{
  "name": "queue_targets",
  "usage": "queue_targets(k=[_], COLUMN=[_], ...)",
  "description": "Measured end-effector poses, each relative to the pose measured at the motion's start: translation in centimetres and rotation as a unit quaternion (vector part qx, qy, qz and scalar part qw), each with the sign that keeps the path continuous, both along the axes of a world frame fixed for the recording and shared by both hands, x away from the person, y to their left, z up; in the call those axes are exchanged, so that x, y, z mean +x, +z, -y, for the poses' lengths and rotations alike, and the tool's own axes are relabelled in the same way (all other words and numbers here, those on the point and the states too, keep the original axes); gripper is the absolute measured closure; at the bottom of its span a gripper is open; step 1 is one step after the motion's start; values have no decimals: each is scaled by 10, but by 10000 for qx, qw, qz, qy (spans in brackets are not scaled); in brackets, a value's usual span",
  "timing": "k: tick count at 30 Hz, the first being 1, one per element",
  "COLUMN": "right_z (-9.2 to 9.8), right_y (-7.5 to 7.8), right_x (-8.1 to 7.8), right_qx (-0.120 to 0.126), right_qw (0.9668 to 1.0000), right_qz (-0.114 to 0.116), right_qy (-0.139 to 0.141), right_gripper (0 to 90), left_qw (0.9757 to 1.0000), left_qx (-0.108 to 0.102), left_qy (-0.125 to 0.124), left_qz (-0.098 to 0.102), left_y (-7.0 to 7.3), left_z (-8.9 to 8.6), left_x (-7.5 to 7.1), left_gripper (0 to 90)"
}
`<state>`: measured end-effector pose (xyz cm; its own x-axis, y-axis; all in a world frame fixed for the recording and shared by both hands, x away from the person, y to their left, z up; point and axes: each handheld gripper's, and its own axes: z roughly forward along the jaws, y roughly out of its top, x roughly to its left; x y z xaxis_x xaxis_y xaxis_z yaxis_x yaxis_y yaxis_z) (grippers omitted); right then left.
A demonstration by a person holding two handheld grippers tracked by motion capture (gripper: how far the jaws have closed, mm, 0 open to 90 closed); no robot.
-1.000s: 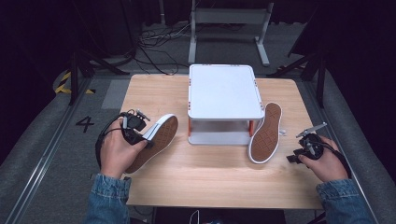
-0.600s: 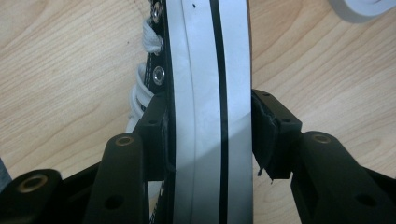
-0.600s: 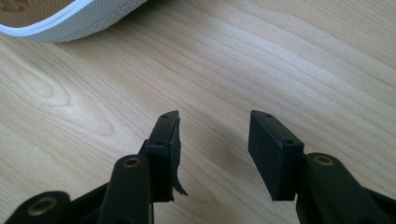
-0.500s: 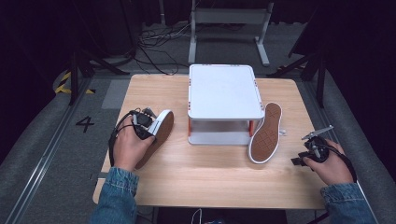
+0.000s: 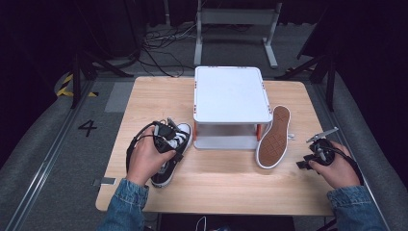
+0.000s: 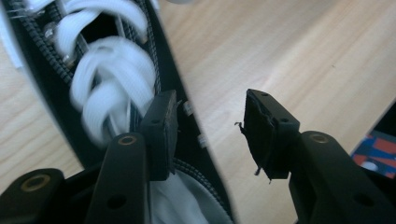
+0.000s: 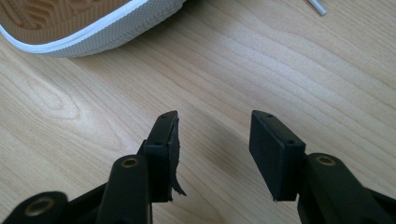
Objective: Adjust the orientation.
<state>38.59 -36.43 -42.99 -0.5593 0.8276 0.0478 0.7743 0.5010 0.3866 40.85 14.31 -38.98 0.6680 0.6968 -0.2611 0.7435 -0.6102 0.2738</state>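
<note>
Lying upright on the pale wooden table (image 5: 226, 183), just left of the white box-shaped stand with orange legs (image 5: 232, 96): black canvas sneaker with white laces and white rubber toe (image 5: 179, 138), toe pointing away from the person, heel end toward the near edge. Partly covered from above by the left hand (image 5: 144, 161) and the left gripper (image 5: 169, 139) on top of it. Seen along the left gripper's own black jaws: laces blurred, one jaw pressed against the sneaker's black side wall by the eyelets (image 6: 140, 79), grey lining below it, the other jaw standing off over bare wood with a clear gap; side wall of the shoe between the two, jaws having just been closing a little, not yet pinching it. Leaning on its side against the stand's right front leg: second sneaker with tan rubber sole and white edge (image 5: 274, 138), sole facing the camera, a lace end trailing at its right. Well apart from the first shoe, near the table's right edge: right gripper (image 5: 317, 151) in the right hand (image 5: 337, 168), jaws spread with nothing between them, bare wood beneath, tan sole (image 7: 70, 18) just ahead of the tips. Denim sleeves entering from below.
</note>
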Motion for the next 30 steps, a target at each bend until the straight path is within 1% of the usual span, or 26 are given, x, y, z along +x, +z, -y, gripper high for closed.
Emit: queue_targets(k=[1, 2, 3, 4, 5, 6, 7, 8, 10, 12, 14, 15, 16, 17, 18, 19, 20, 22, 23, 25, 26, 27, 28, 29, 30], right_z=[0, 1, 2, 3, 4, 4, 4, 4, 3, 3, 2, 2, 2, 2, 2, 2, 2, 3, 4, 6, 6, 7, 8, 8, 8], right_y=[0, 1, 1, 1, 1, 1, 1, 1, 1, 0, 0, 0, 0, -1, -1, -2, -2, -3, -3, -3, -3, -3, -4, -4, -5], right_x=[0, 0, -1, -1, -1, -1, -1, -1, -1, -1, -2, -2, -2, -2, -2, -3, -3, -4, -5, -6, -6, -7, -7, -8, -9], right_qx=[-2, 13, 25, -2, 2, -3, -3, -5, -9, -34, -36, -36, -39, -41, -41, -42, -42, -41, -44, -46, -24, -41, -42, -37, -56], right_qw=[10000, 10000, 10000, 10000, 10000, 10000, 10000, 10000, 10000, 10000, 10000, 10000, 10000, 10000, 10000, 10000, 10000, 10000, 10000, 10000, 10000, 10000, 10000, 10000, 10000], right_qz=[5, 6, 11, 28, 27, 18, 21, 24, 25, 22, 11, 11, 9, -7, -7, 3, 3, 1, -1, 7, -3, -4, -3, -13, -7], right_qy=[6, -3, -22, -26, -38, -45, -43, -39, -30, -24, -21, -21, -15, -14, -14, -2, -2, 14, -3, -31, -45, -60, -70, -70, -55], right_gripper=[535, 535, 534, 533, 531, 531, 531, 531, 529, 527, 525, 525, 525, 521, 521, 519, 519, 520, 519, 518, 517, 516, 516, 514, 513], left_qw=[10000, 9998, 9996, 9991, 9985, 9980, 9976, 9967, 9956, 9954, 9960, 9960, 9967, 9971, 9971, 9971, 9971, 9971, 9972, 9977, 9986, 9990, 9988, 9984, 9981], left_qx=[-37, -97, -165, -209, -212, -170, -82, 102, 268, 331, 379, 379, 362, 395, 395, 465, 465, 526, 531, 454, 347, 232, 316, 408, 454], left_qy=[38, 74, 136, 199, 274, 354, 415, 542, 660, 687, 603, 603, 535, 427, 427, 316, 316, 260, 285, 289, 212, 185, 156, 190, 257], left_qz=[63, 134, 203, 326, 423, 499, 544, 597, 602, 573, 531, 531, 495, 485, 485, 512, 512, 489, 445, 405, 347, 337, 345, 357, 326], left_y=[4, 7, 12, 18, 22, 24, 26, 27, 25, 21, 17, 17, 14, 8, 8, 4, 4, 0, -3, -9, -12, -15, -15, -14, -12], left_z=[-2, -5, -9, -15, -20, -25, -28, -35, -41, -42, -40, -40, -37, -31, -31, -28, -28, -27, -27, -27, -25, -22, -20, -17, -16], left_x=[-1, -2, -3, -5, -6, -7, -8, -8, -7, -6, -4, -4, -2, 2, 2, 6, 6, 10, 13, 17, 19, 21, 22, 23, 23], left_gripper=[511, 514, 486, 484, 463, 437, 422, 407, 356, 325, 326, 324, 324, 328, 334, 350, 352, 352, 354, 358, 382, 444, 474, 508, 556])
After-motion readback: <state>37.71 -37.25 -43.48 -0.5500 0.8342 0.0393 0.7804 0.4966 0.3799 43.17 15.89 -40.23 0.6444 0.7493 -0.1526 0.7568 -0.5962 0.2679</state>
